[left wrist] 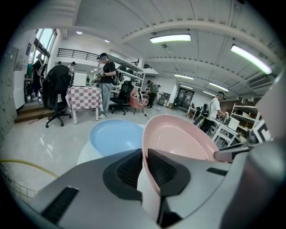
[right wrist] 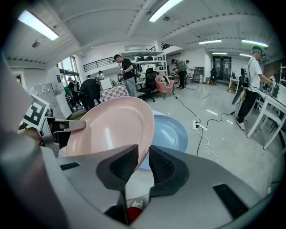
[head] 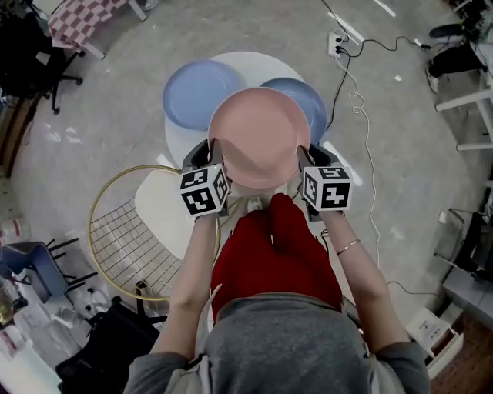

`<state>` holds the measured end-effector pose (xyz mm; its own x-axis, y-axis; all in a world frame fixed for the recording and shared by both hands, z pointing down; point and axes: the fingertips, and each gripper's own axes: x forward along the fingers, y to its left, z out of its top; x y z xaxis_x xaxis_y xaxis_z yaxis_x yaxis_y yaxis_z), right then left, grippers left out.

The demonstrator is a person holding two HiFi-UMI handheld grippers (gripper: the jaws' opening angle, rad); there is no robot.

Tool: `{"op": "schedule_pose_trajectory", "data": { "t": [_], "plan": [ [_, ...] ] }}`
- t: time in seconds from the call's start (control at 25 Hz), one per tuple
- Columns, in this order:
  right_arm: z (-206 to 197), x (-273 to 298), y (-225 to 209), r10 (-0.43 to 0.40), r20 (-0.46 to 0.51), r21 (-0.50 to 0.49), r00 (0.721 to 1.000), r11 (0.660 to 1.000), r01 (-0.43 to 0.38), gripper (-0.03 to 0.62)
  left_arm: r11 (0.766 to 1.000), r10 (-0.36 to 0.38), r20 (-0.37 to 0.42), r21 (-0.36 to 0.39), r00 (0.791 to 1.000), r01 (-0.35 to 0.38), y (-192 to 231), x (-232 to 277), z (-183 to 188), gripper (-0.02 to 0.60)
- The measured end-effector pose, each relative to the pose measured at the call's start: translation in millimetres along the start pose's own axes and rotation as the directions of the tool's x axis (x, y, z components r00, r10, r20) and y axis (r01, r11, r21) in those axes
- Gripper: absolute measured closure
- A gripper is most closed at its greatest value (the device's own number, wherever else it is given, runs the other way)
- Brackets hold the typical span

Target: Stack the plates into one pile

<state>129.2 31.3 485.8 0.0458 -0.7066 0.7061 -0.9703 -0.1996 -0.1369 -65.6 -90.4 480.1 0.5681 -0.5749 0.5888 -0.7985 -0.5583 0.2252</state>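
A pink plate (head: 259, 135) hangs above the round white table (head: 258, 60), held by its near rim from both sides. My left gripper (head: 212, 151) is shut on its left edge, and the rim runs between the pads (left wrist: 144, 163). My right gripper (head: 305, 156) is shut on the right edge, with the rim between its pads (right wrist: 143, 163). The pink plate (left wrist: 178, 138) (right wrist: 111, 129) tilts slightly in both gripper views. Two blue plates lie on the table, one at the left (head: 202, 94) (left wrist: 115, 136) and one at the right (head: 314, 104) (right wrist: 169, 132), partly hidden under the pink plate.
A gold wire chair (head: 127, 238) with a white seat stands at the lower left, beside the table. A power strip (head: 337, 42) and a white cable lie on the floor to the right. A checkered table (head: 77, 19) is far left. People stand in the background of both gripper views.
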Motion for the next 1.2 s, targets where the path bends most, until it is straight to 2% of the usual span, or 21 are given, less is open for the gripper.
{"op": "schedule_pose_trajectory", "data": {
  "t": [0.32,0.6,0.92,1.2],
  "plan": [
    [13.0,1.4,-45.2,-0.06,0.014,0.056,0.998,0.997,0.06,0.505,0.997,-0.051,-0.016,0.05,0.999,0.051,-37.0,38.2,19.8,0.532],
    [16.6,12.7,-81.7,-0.091,-0.007,0.081,0.996,0.992,0.092,0.507,0.995,-0.069,-0.05,0.072,0.996,0.073,-61.6,73.2,21.8,0.532],
    [15.9,35.0,-116.6,-0.09,-0.061,0.078,0.994,0.993,0.094,0.507,0.994,-0.047,-0.1,0.094,0.994,0.057,-80.1,107.9,15.9,0.529],
    [11.9,58.9,-127.9,-0.072,-0.109,0.046,0.991,0.996,0.077,0.508,0.994,-0.011,-0.147,0.107,0.989,0.027,-77.4,124.1,0.3,0.525]
  ]
}}
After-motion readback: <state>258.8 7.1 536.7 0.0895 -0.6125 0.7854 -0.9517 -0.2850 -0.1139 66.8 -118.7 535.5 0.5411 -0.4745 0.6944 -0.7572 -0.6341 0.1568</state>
